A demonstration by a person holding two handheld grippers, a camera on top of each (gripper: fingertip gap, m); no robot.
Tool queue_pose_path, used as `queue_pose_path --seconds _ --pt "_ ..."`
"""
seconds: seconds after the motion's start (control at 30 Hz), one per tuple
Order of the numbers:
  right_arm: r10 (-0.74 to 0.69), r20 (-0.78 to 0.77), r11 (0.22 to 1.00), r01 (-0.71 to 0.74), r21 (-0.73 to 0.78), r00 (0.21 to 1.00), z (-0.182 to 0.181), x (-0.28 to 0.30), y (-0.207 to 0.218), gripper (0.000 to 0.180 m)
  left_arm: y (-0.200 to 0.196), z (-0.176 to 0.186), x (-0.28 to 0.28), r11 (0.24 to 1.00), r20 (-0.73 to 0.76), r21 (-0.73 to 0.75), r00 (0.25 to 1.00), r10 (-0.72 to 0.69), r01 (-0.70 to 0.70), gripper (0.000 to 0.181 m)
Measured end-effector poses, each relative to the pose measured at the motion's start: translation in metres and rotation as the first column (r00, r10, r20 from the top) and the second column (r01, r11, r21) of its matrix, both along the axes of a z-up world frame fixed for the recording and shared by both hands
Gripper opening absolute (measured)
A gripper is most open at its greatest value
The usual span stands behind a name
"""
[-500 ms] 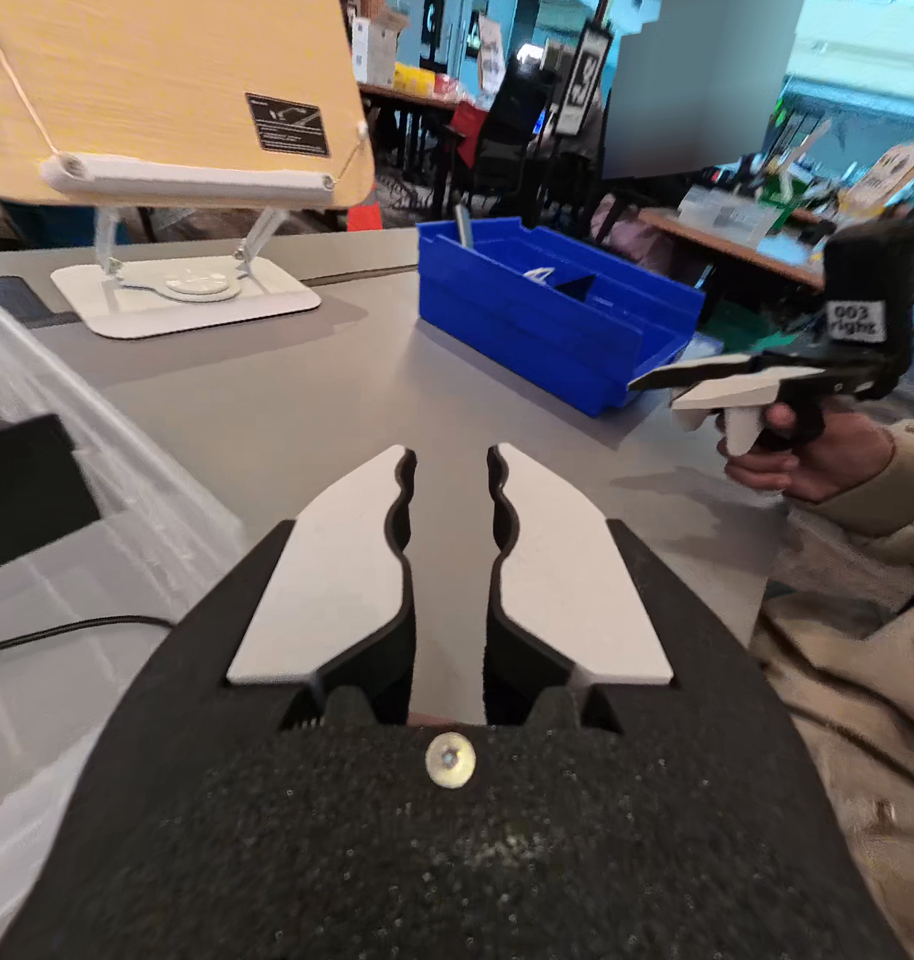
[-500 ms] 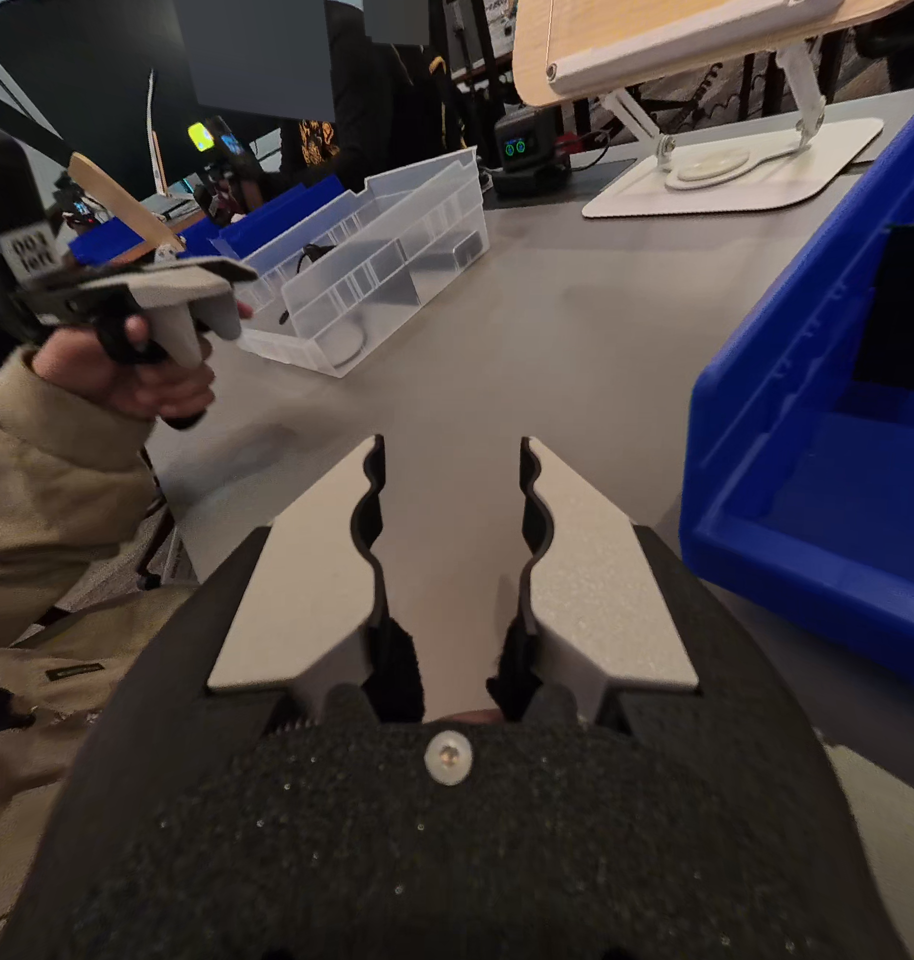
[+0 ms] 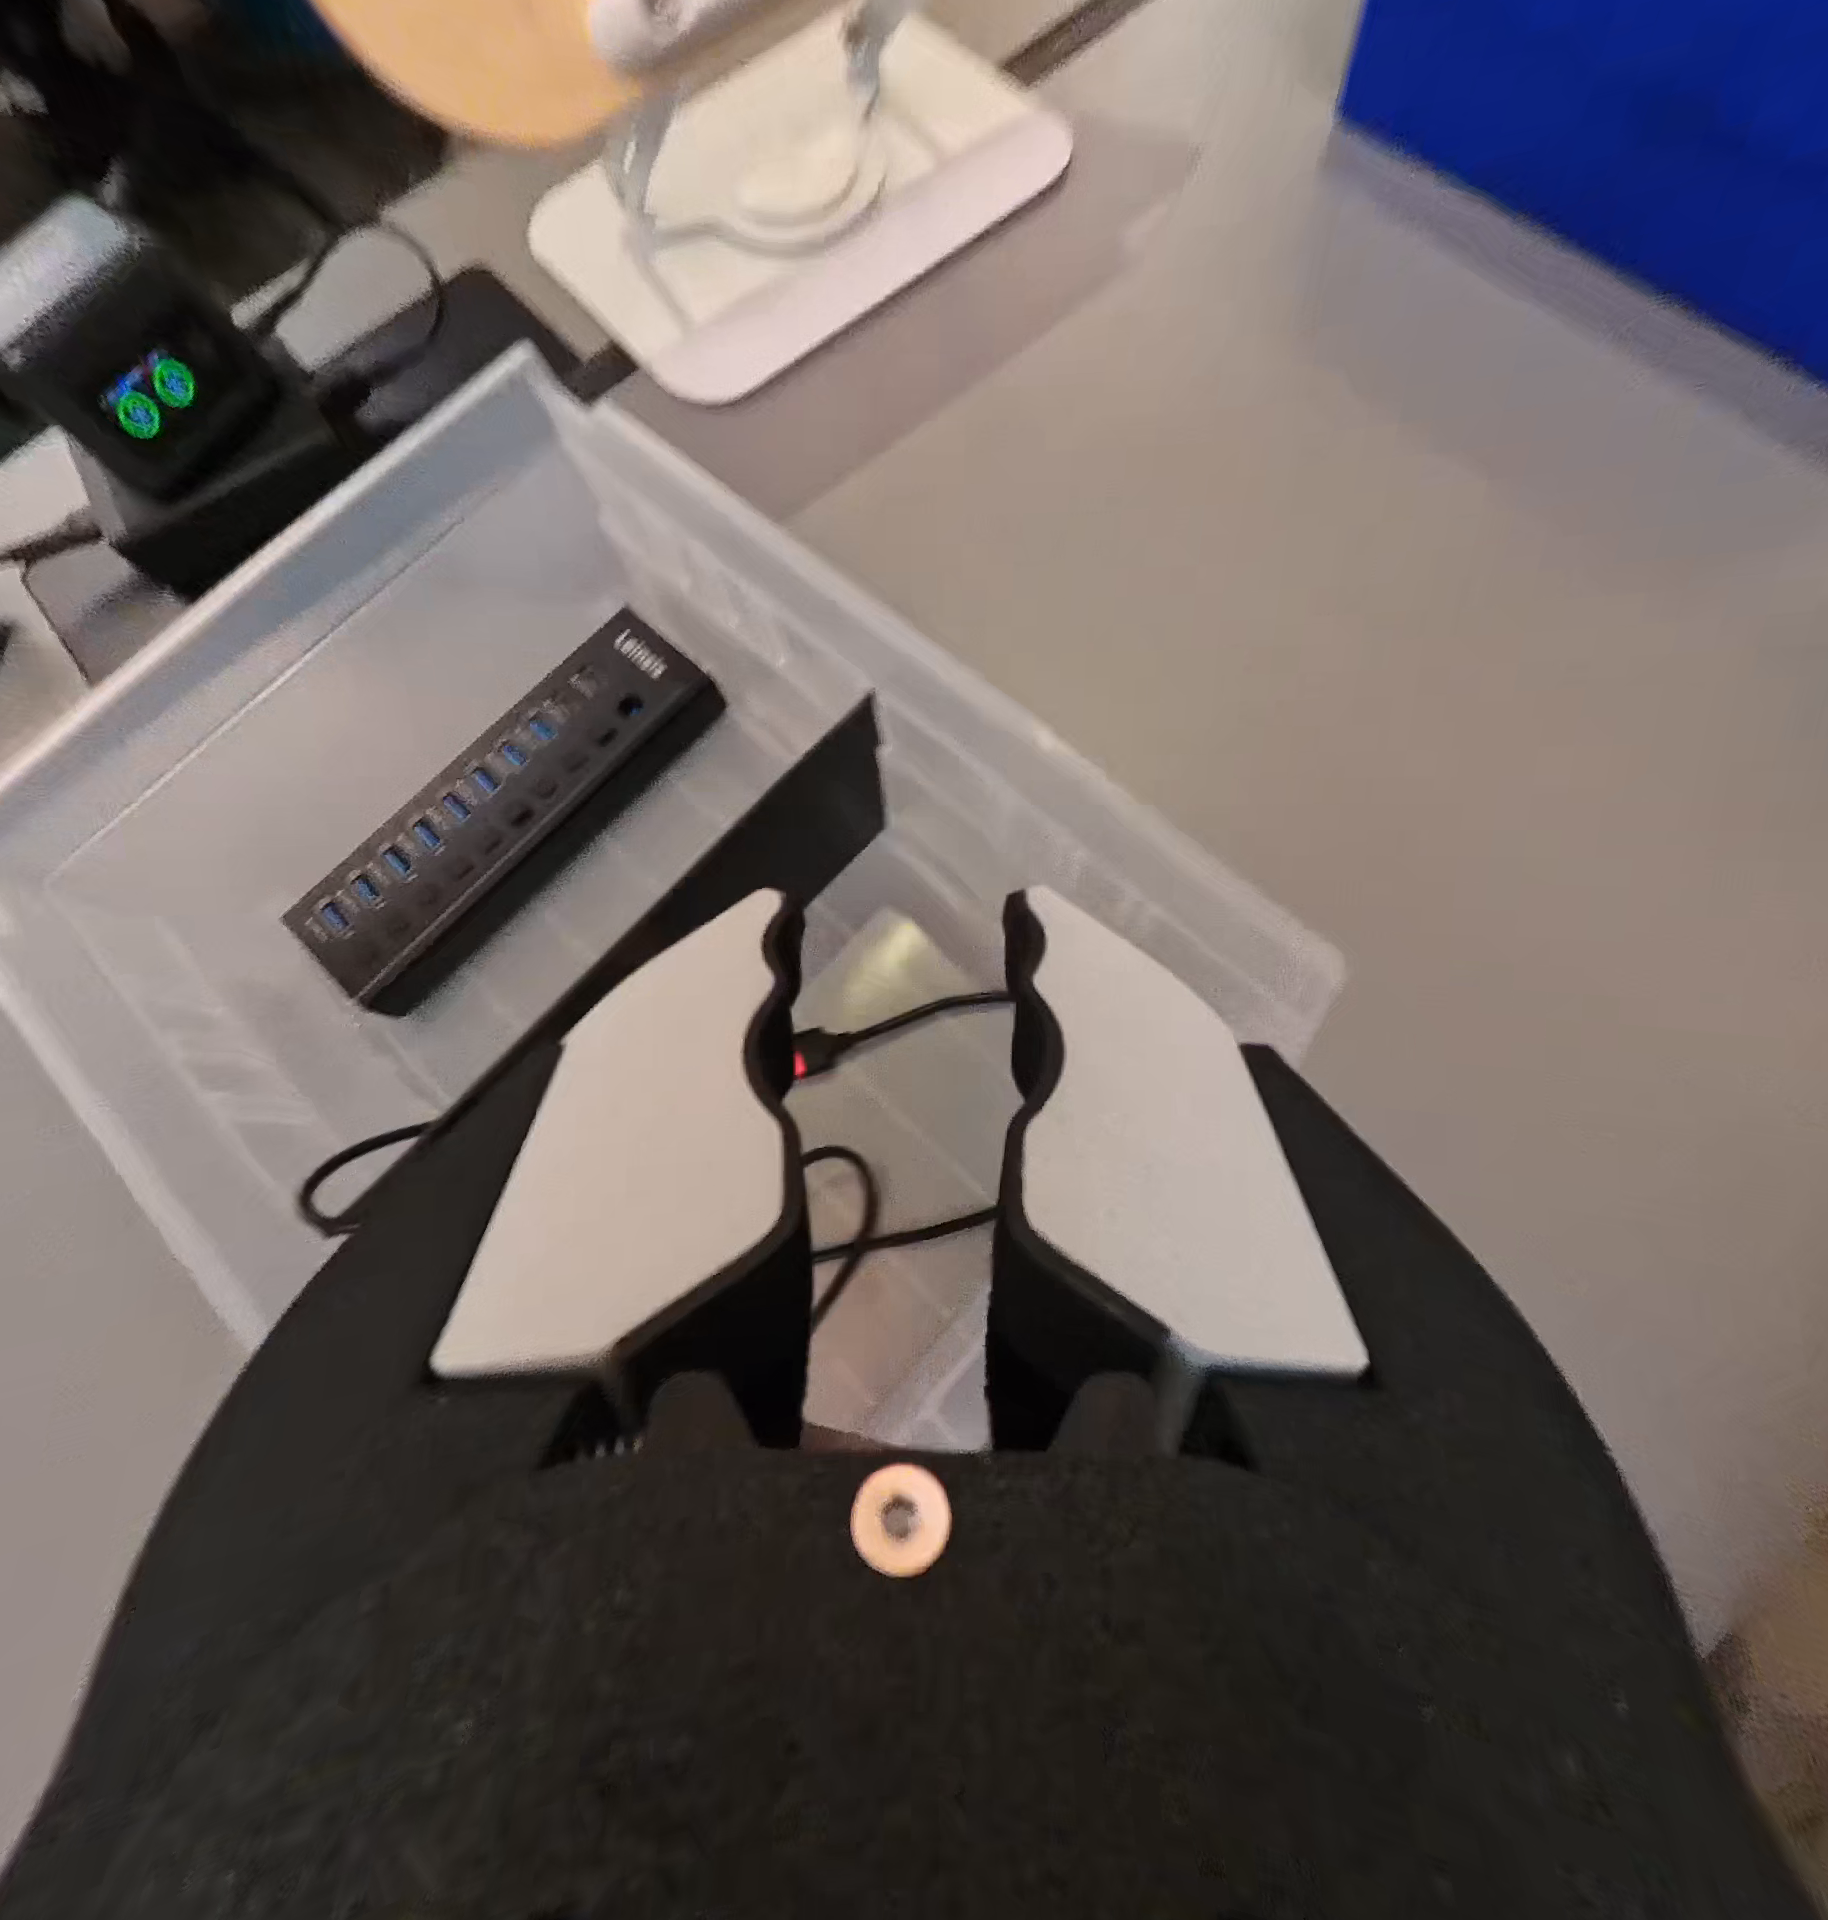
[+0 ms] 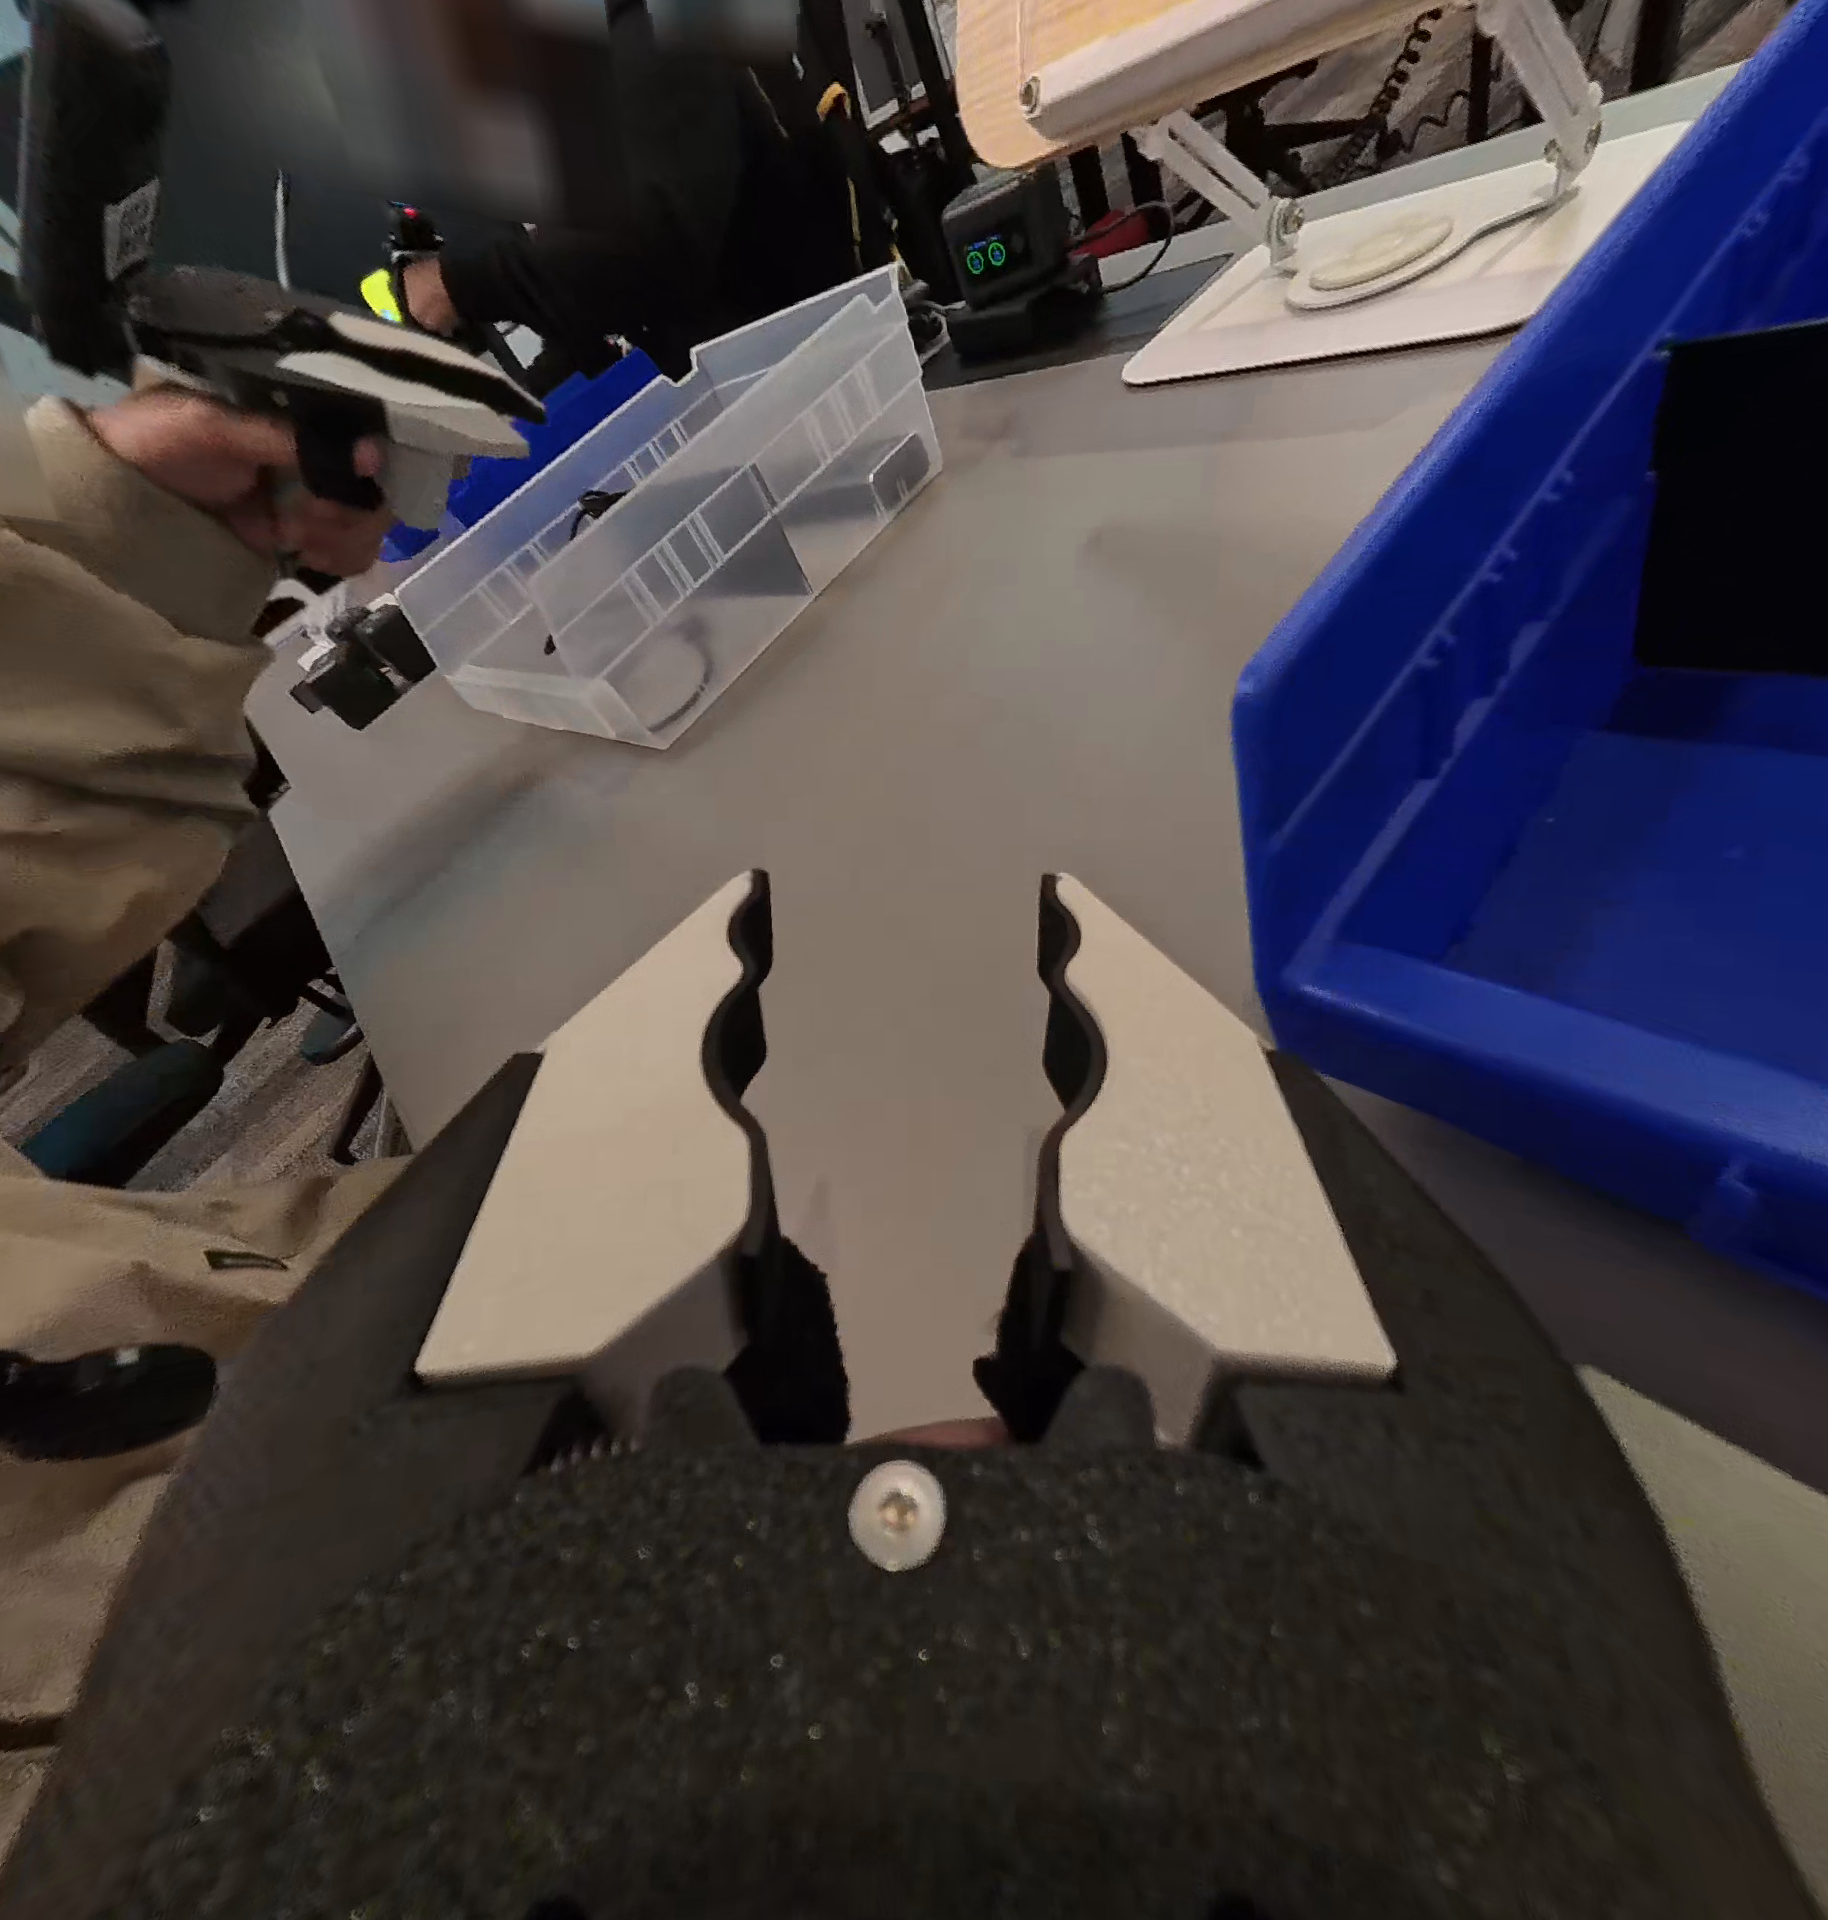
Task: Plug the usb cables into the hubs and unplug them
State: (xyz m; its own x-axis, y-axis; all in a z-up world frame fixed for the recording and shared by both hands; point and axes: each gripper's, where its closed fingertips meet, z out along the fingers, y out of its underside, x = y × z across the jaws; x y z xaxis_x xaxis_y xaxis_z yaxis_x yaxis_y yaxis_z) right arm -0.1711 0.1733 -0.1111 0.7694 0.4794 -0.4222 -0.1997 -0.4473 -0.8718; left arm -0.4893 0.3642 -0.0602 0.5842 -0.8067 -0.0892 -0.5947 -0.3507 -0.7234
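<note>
A black USB hub with a row of blue ports lies in the far compartment of a clear plastic bin. A black USB cable with a red-marked plug lies in the near compartment, behind a black divider. My left gripper is open and empty, held above the cable compartment. My right gripper is open and empty over the bare grey table, to the left of the blue bin. The left gripper also shows in the right wrist view above the clear bin.
A white stand with a wooden board stands behind the clear bin. A black device with green lights sits at the back left. A person's beige sleeve is at the table's left edge. A black divider stands in the blue bin. About 40 cm separates my left fingertips from my right.
My left gripper has swung left and tipped down over the clear bin, bringing the hub and cable into its view, and has opened a little wider. The right gripper has barely moved.
</note>
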Motion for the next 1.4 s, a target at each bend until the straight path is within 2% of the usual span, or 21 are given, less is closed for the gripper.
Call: queue_pose_path --seconds 0.17,0.3,0.43,0.53,0.7,0.83,1.0,1.1,1.17,1.3,1.4 --pt "-0.006 -0.055 0.999 0.005 -0.034 0.998 -0.002 0.01 -0.001 0.051 0.048 -0.017 -0.005 0.992 -0.118 -0.078 0.989 0.085 -0.094 0.045" --pt "0.002 -0.091 0.999 -0.007 -0.052 0.996 -0.003 0.013 -0.005 0.051 0.064 -0.029 -0.001 0.991 -0.266 -0.129 0.962 -0.061 0.027 0.051" --pt "0.016 -0.127 0.998 -0.025 -0.065 0.992 -0.003 0.013 -0.009 0.051 0.098 -0.028 -0.003 0.987 -0.408 -0.102 0.9 -0.152 0.121 0.052" --pt "0.035 -0.147 0.997 -0.045 -0.064 0.989 -0.002 0.011 -0.012 0.051 0.119 -0.036 -0.005 0.976 -0.5 -0.104 0.837 -0.22 0.194 0.052" --pt "0.052 -0.145 0.998 -0.059 -0.038 0.988 0.003 0.007 -0.012 0.051 0.143 -0.07 -0.012 0.938 -0.619 -0.184 0.706 -0.344 0.295 0.059" --pt "0.058 -0.149 0.997 -0.064 -0.032 0.987 0.004 0.005 -0.01 0.051 0.155 -0.096 -0.019 0.917 -0.66 -0.254 0.638 -0.396 0.307 0.062" --pt "0.069 -0.147 0.996 -0.075 -0.04 0.987 0.002 0.001 -0.006 0.051 0.16 -0.116 -0.022 0.908 -0.656 -0.27 0.628 -0.418 0.321 0.056" --pt "0.082 -0.163 0.994 -0.093 -0.058 0.983 -0.001 -0.003 -0.004 0.051 0.159 -0.12 -0.02 0.908 -0.648 -0.243 0.64 -0.413 0.341 0.063" --pt "0.098 -0.19 0.992 -0.112 -0.064 0.977 0.001 -0.006 -0.004 0.051 0.155 -0.121 -0.022 0.898 -0.658 -0.255 0.616 -0.433 0.359 0.07" --pt "0.11 -0.239 0.988 -0.132 -0.079 0.965 0.002 -0.007 -0.004 0.051 0.141 -0.115 -0.026 0.851 -0.629 -0.362 0.573 -0.525 0.381 0.058" --pt "0.104 -0.264 0.988 -0.131 -0.086 0.959 0.003 -0.006 -0.004 0.051 0.137 -0.116 -0.027 0.832 -0.622 -0.385 0.554 -0.554 0.4 0.063"
